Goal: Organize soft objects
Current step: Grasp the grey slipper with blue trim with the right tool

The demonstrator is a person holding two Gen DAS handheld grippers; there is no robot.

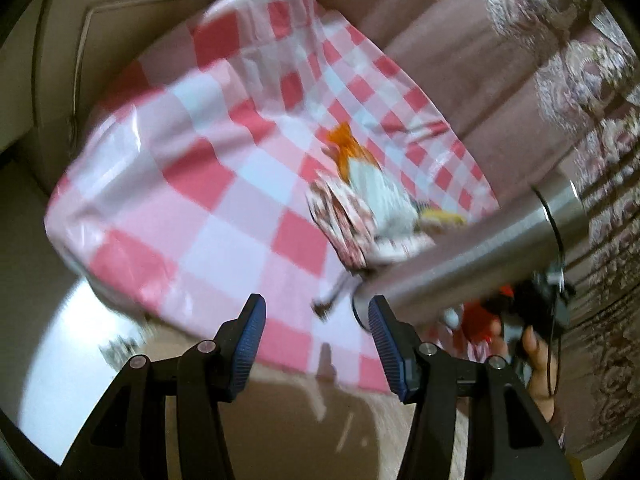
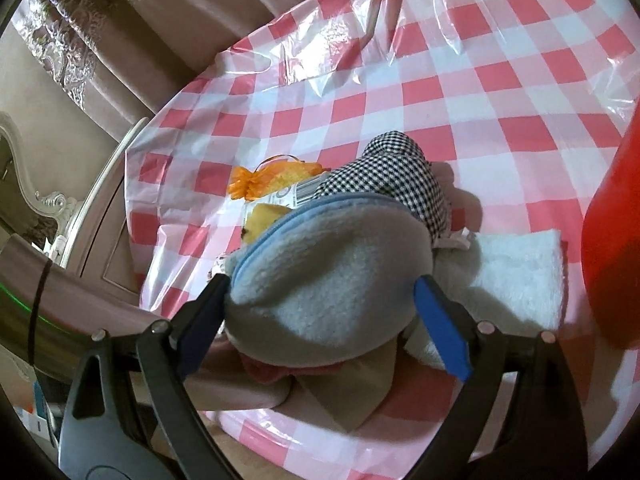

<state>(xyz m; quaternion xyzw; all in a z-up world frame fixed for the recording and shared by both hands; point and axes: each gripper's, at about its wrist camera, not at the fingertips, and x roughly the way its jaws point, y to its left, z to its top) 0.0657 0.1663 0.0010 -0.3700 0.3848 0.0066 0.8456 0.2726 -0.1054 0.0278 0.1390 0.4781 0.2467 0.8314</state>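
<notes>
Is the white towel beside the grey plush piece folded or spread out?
Folded. The white towel lies as a thick squared block with stacked edges on the checked tablecloth.

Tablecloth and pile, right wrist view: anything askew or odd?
Yes. The plastic checked tablecloth is wrinkled and bunched near the far edge, not flat. The soft things sit in a loose heap: a grey fleece piece lies on the houndstooth item and overlaps the folded white towel. Nothing looks spilled or torn.
</notes>
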